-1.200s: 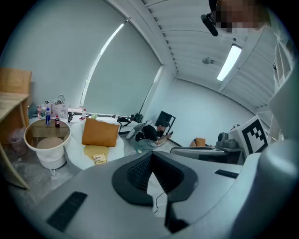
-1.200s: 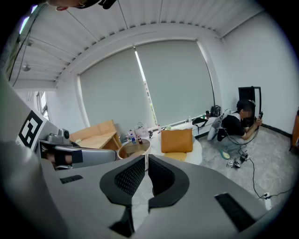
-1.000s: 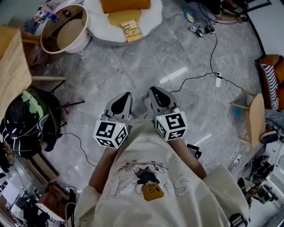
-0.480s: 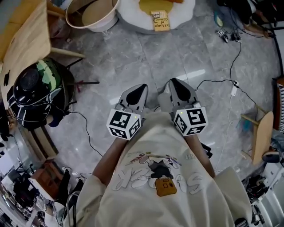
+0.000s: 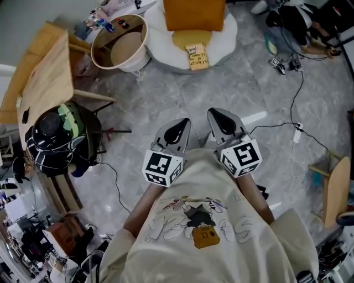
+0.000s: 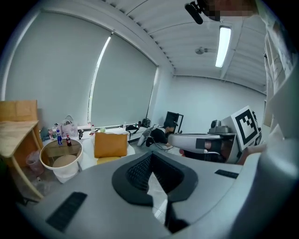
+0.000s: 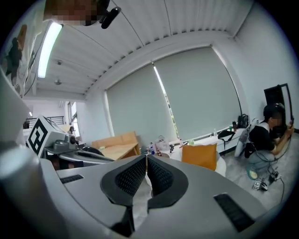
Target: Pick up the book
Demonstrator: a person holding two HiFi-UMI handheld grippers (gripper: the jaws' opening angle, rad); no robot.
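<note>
Desk: Book (image 5: pixel 197 56), where exactly?

Field: Flat on the near edge of the white floor cushion (image 5: pixel 224 44), partly on a yellow pad (image 5: pixel 191 37), just short of the orange pillow (image 5: pixel 193 14). Untouched, not yet lifted.

Desk: Which way from the fingers?

Field: Straight ahead and well apart, across the grey floor (image 5: pixel 221 88). Lined up almost midway between the left gripper (image 5: pixel 182 121) and the right gripper (image 5: pixel 217 113), so no clear favourite between hands.

Desk: Long axis?

Field: Running away from the body toward the pillow, tilted only slightly, with a short edge facing the grippers. End-on approach open to either side, by the look of it.

Desk: Jaws?

Field: Both pairs pressed together with nothing between, held side by side before the chest, pointing forward.

Desk: Needed next?

Field: Probably a long reach forward and down, jaws parted on the way, then closed over that near short edge.
</note>
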